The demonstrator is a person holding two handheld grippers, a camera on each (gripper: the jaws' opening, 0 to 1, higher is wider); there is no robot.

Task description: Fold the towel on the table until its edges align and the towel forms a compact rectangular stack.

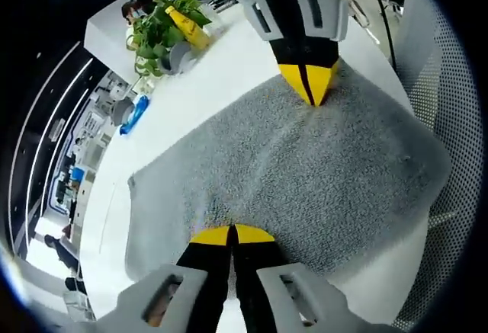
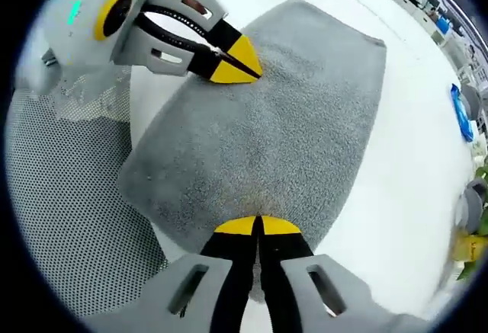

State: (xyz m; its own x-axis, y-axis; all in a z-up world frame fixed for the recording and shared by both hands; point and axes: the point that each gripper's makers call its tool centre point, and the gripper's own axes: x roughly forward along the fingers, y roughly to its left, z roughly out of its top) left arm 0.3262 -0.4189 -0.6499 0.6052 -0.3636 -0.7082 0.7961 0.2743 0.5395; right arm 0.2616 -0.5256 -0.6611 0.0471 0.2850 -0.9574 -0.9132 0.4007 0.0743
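Note:
A grey towel lies spread on the white table. In the left gripper view my left gripper rises from the bottom, its yellow tips pressed together on the towel's near edge. Opposite it, my right gripper comes down from the top, shut on the far edge. The right gripper view has the same towel from the other side. There my right gripper pinches the near edge and my left gripper pinches the far edge at upper left. Part of the towel hangs over the table's side.
A potted plant, a yellow bottle and a blue object stand along the table's far side. A grey mesh chair sits close against the table by the towel. Bare white tabletop stretches beyond the towel.

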